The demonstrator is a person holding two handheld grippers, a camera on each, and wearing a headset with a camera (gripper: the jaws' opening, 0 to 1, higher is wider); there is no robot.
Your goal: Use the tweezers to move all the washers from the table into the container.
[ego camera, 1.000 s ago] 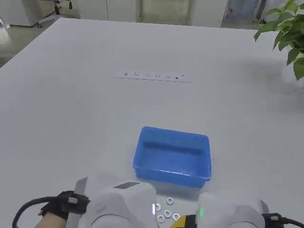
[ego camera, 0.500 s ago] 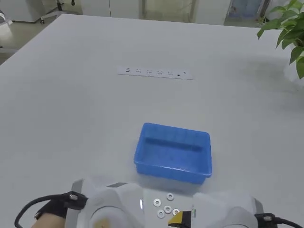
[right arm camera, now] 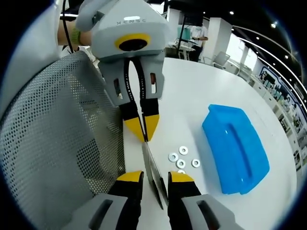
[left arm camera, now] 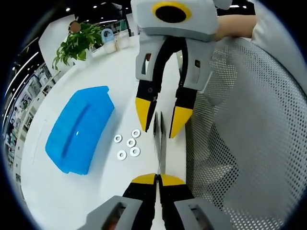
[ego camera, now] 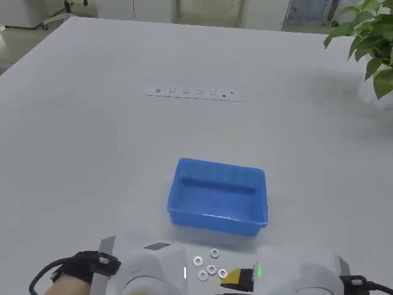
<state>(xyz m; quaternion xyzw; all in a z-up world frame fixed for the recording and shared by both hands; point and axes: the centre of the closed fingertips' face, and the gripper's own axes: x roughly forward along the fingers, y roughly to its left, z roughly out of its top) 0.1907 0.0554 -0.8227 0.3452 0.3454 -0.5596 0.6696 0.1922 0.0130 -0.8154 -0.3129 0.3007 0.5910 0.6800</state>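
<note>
Several small metal washers [ego camera: 210, 268] lie in a cluster on the white table just in front of the blue container [ego camera: 218, 196]. In the left gripper view, my left gripper [left arm camera: 157, 178] is shut on one end of the thin metal tweezers [left arm camera: 159, 143]. The washers [left arm camera: 129, 143] and the container [left arm camera: 79, 129] lie to its left. My right gripper [right arm camera: 154, 176] faces the left one, open, its jaws standing on either side of the tweezers [right arm camera: 154, 172] with a gap. In the head view both gripper bodies sit at the bottom edge, the left gripper [ego camera: 150, 273] and the right gripper [ego camera: 295, 276].
A grey mesh chair back [left arm camera: 240, 143] stands right beside the grippers at the table's near edge. A flush socket strip [ego camera: 190, 93] lies mid-table. A potted plant [ego camera: 362, 37] stands at the far right.
The head camera has shifted, so the container and washers sit slightly higher and to the left. The grippers stay at the bottom edge; no washer has moved.
</note>
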